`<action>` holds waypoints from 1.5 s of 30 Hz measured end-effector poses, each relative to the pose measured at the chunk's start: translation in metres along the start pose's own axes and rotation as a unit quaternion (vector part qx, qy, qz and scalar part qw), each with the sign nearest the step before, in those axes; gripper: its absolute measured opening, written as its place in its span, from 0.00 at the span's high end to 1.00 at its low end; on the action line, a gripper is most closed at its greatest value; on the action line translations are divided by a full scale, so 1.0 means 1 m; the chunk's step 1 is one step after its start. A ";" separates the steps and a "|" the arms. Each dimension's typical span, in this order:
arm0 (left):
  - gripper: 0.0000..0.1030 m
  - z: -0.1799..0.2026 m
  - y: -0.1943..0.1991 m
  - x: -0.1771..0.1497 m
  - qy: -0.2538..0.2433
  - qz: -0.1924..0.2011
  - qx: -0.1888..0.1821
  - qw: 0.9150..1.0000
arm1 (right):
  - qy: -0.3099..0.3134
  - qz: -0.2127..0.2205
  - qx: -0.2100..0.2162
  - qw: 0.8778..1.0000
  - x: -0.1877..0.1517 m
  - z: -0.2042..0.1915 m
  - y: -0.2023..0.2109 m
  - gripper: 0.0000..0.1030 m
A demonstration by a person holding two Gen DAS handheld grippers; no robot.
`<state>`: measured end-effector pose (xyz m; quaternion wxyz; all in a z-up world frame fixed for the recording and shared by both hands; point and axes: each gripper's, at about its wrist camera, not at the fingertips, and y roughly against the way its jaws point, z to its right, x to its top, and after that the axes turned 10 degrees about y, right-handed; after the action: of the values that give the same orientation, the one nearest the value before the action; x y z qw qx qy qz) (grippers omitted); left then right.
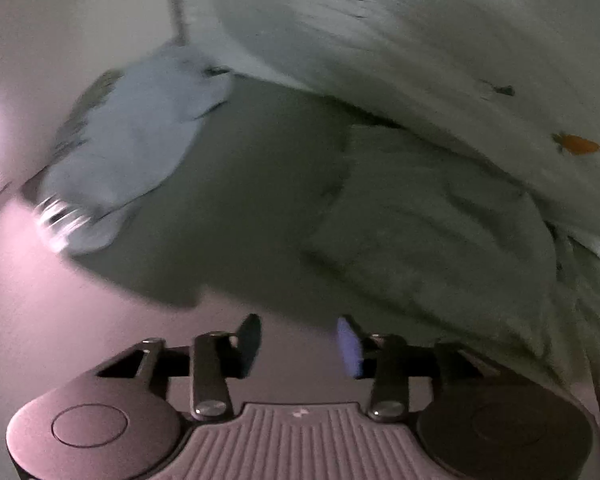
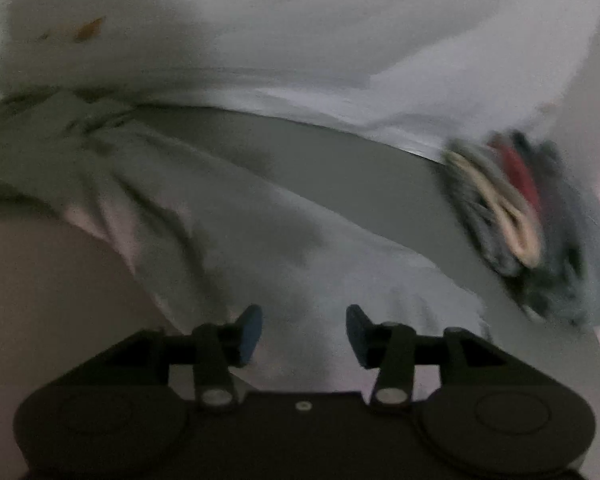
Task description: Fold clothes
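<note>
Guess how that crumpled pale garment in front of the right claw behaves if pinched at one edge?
The pale garment is probably floppy: it lies in soft creases and bunches. Likely light, so one pinch should lift it, with the rest hanging. The right claw stands open, nothing held.

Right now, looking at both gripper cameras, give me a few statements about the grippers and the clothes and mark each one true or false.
1. The left gripper is open with nothing between its fingers. True.
2. The right gripper is clamped on the white garment. False: its jaws stand apart, with the cloth beyond them.
3. A small orange mark shows on the pale fabric. True.
4. The multicoloured garment lies at the left of the right wrist view. False: it is at the right.
</note>
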<state>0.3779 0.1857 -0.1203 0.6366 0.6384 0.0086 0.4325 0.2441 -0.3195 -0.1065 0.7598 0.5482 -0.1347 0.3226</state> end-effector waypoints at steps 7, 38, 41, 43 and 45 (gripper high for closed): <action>0.27 0.039 -0.069 0.027 -0.052 -0.016 0.000 0.999 | 0.088 -0.054 0.011 0.995 -0.007 -0.036 -0.045 0.40; 0.87 -0.101 0.131 0.051 0.161 0.149 0.154 0.963 | -0.005 0.012 0.405 0.914 -0.057 0.015 0.170 0.97; 0.80 -0.129 0.100 0.025 0.190 0.064 0.198 0.959 | 0.020 -0.053 0.371 0.927 -0.067 -0.011 0.146 0.86; 0.78 -0.134 0.088 0.009 0.190 0.032 0.197 0.961 | 0.019 -0.067 0.339 0.938 -0.066 -0.016 0.137 0.65; 0.71 -0.127 0.083 -0.002 0.167 0.027 0.202 0.965 | -0.006 -0.033 0.318 0.948 -0.054 -0.006 0.140 0.45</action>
<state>0.2602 0.2707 -0.0763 0.4722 0.6721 0.1846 0.5397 0.1135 -0.3057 -0.0342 0.5555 0.7674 -0.0120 0.3201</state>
